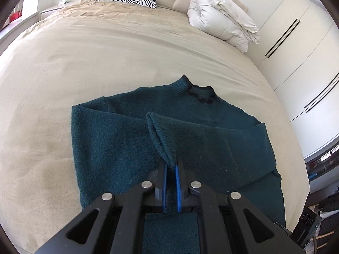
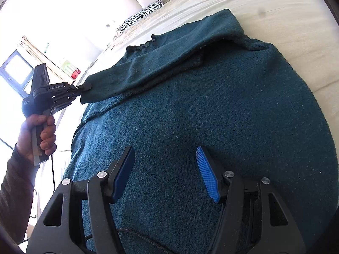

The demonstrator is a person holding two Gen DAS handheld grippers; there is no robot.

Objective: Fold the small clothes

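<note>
Only our right wrist view shows the left gripper [image 2: 85,87] from outside, at 9 o'clock, clamped on the sleeve cuff [image 2: 93,94] of the teal sweater [image 2: 211,116]. Our right gripper [image 2: 165,173] hovers spread wide above the sweater body. The sweater lies flat on the beige bed [image 1: 84,63]; folded duvet [image 1: 222,19] at 1 o'clock

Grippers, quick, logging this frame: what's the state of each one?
Left tool: closed on the cuff of the teal knitted sweater's sleeve.
Right tool: open, holding nothing, above the sweater's body.
</note>
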